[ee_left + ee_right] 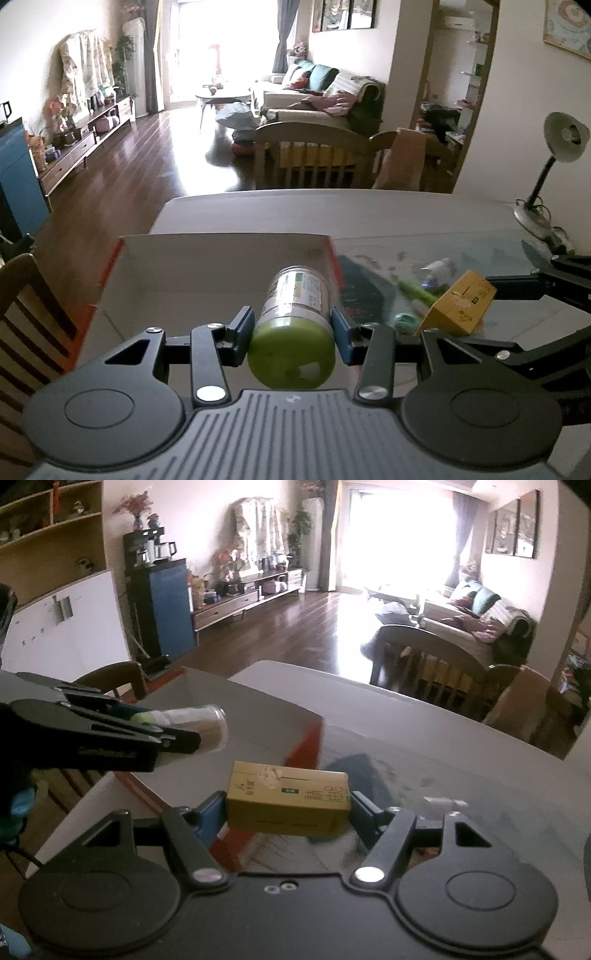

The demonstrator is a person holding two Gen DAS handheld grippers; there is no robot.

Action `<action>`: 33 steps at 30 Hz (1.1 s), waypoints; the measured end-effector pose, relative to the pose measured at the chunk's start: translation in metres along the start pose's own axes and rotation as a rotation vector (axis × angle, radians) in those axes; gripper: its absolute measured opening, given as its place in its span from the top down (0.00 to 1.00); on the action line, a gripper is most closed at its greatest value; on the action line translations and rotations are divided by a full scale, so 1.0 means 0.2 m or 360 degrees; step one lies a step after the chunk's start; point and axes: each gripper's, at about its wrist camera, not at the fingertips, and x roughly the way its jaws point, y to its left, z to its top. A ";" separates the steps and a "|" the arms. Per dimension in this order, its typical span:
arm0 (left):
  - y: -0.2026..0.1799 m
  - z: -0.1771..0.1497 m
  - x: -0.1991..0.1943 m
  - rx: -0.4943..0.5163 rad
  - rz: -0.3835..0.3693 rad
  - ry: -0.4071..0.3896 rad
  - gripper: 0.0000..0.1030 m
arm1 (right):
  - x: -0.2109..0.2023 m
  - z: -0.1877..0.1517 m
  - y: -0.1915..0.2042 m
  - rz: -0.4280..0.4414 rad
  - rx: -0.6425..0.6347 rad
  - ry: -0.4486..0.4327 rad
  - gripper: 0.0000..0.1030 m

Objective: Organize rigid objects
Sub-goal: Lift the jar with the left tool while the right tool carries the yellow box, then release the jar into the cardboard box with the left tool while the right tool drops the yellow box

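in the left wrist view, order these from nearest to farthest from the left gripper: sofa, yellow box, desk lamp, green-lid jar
1. green-lid jar, clamped in the left gripper
2. yellow box, just right, held by the right gripper
3. desk lamp, far right table edge
4. sofa, across the room

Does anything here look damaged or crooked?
Slightly. The yellow box in the right gripper has a torn, crumpled patch on top. The green-lidded jar in the left gripper is held sideways over the open cardboard box.
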 end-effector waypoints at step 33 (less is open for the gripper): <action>0.64 -0.16 0.48 -0.0070 0.0073 0.0314 0.60 | 0.92 0.09 0.40 0.0089 -0.0189 0.0603 0.31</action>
